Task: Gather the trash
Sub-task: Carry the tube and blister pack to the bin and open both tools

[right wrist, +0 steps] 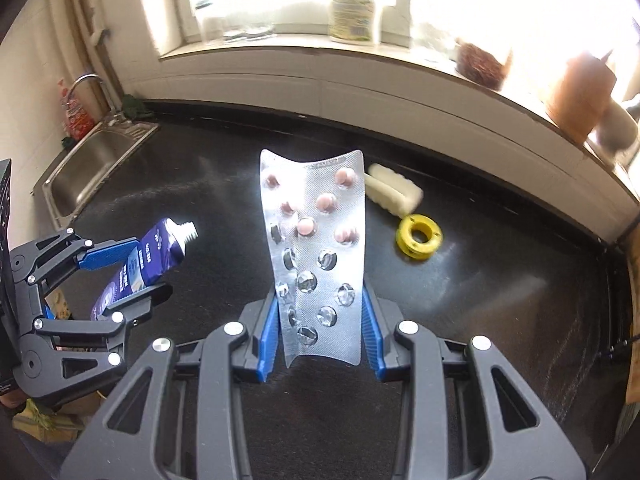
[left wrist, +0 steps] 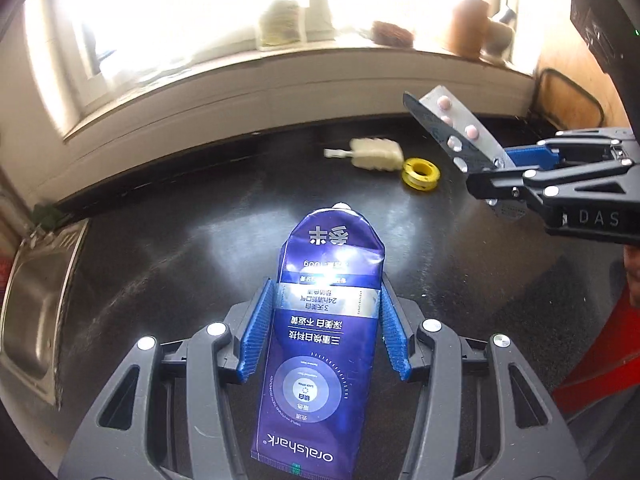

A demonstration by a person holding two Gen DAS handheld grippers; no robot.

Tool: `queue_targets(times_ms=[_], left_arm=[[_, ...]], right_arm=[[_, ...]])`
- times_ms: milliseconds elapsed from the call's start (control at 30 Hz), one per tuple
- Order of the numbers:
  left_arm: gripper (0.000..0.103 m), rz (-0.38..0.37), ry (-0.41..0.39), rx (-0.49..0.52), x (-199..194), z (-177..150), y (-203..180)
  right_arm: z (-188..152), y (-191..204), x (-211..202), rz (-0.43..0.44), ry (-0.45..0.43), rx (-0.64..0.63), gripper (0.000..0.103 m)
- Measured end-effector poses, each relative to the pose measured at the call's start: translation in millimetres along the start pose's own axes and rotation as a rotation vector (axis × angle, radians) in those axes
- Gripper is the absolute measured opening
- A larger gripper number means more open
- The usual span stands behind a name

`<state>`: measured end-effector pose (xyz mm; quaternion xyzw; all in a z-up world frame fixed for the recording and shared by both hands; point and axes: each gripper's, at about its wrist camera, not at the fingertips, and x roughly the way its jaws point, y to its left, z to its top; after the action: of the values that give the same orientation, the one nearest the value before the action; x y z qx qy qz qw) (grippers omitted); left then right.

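Note:
A flattened blue toothpaste tube (left wrist: 326, 320) stands between the blue pads of my left gripper (left wrist: 326, 304), which is shut on it above the black counter; its open threaded neck points away. From the right wrist view the same tube (right wrist: 150, 258) and left gripper (right wrist: 150, 264) hang at the left. My right gripper (right wrist: 320, 316) is shut on a silver pill blister pack (right wrist: 316, 248), partly emptied with a few pink pills left at its far end. In the left wrist view that pack (left wrist: 460, 126) juts up-left out of the right gripper (left wrist: 498, 166).
On the black counter (right wrist: 500, 300) lie a cream sponge brush (right wrist: 394, 190) and a yellow tape roll (right wrist: 418, 236). A steel sink (right wrist: 94, 164) with a tap is at the left. Bottles and jars line the bright window sill (right wrist: 360, 54). A person's red sleeve (left wrist: 600, 360) shows at right.

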<state>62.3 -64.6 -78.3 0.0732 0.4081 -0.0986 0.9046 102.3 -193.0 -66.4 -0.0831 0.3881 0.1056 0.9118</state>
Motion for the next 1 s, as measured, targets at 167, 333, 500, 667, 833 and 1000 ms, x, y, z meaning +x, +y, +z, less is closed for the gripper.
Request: queue_targets(times_ms=[167,333,500,667,833,1000], left_arm=[[0.050,0.133,-0.039,-0.121,-42,-31,40],[0.050,0.316,-0.024,-0.303,-97,-99,94],[0.050,0.493,0.055,-0.530,-145,-198,139],[0.050,0.608,0.136,-0.746,-171,-293,167],[0.050,0.649,0.211,-0.895,-161,-368,184],[0.050,0.646,0.240,-0.946,-128,-411,197]], right_arm=[[15,75,2,0.134,-0.017,-0.167,0.036],[21,177,10,0.319,-0.015,-0.357,0.037],[-3,297,22,0.505,0.046,-0.577,0.037],[-52,396,40,0.648,0.160,-0.733,0.037],[-103,464,77,0.693,0.251,-0.823,0.040],[-133,505,131,0.663,0.322,-0.879,0.040]])
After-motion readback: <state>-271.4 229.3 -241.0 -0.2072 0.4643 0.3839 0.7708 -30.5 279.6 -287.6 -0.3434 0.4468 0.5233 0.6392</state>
